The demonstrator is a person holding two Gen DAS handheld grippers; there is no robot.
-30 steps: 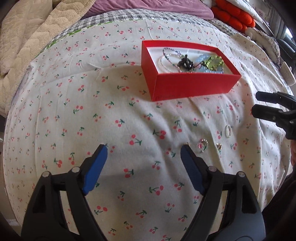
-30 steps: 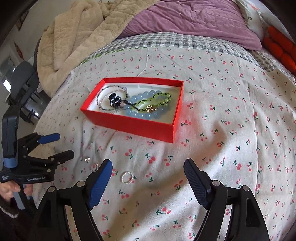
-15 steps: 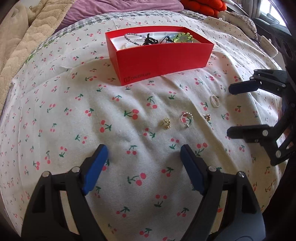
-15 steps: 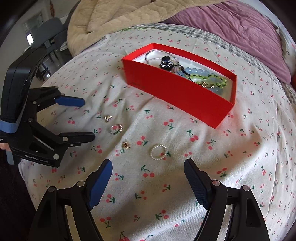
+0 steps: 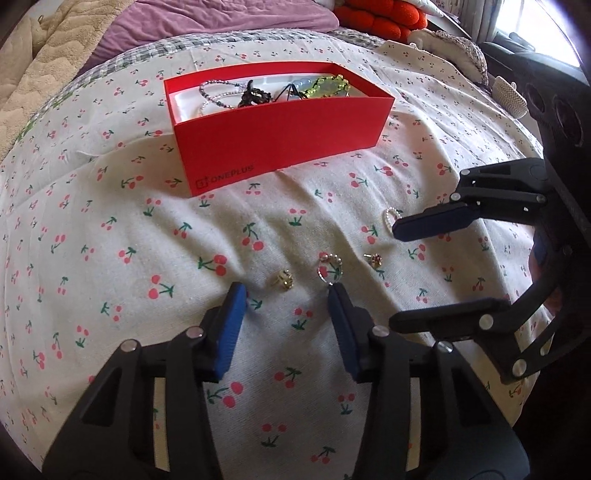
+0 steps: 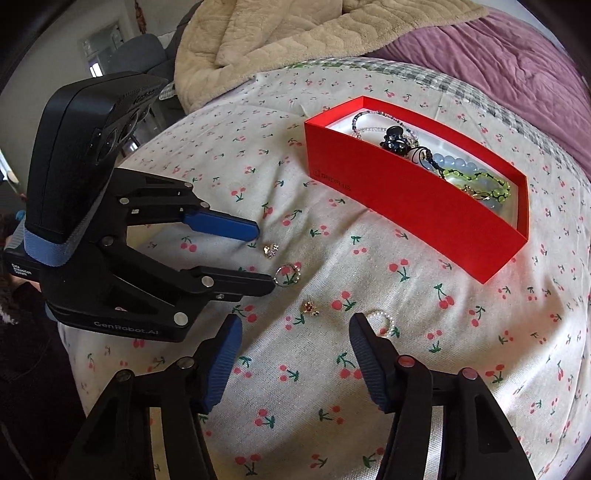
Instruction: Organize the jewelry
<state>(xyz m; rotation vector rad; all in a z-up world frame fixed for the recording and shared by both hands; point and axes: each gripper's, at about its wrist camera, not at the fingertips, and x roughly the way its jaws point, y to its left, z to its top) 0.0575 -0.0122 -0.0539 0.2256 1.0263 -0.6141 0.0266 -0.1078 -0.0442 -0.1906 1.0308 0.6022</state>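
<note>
Left claw (image 5: 286,301) agape, touching beaded ring (image 5: 330,268)

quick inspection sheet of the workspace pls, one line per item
surface: cherry-print sheet on a bed, lightly wrinkled
job's things: red box holding bracelets; loose on the sheet are a gold earring, beaded ring, small stud, pearl ring
clutter: nothing seen
grippers: left gripper open near the gold earring; right gripper open near the pearl ring
cables: nothing seen
surroundings: beige blanket, purple duvet, orange cushion
</note>
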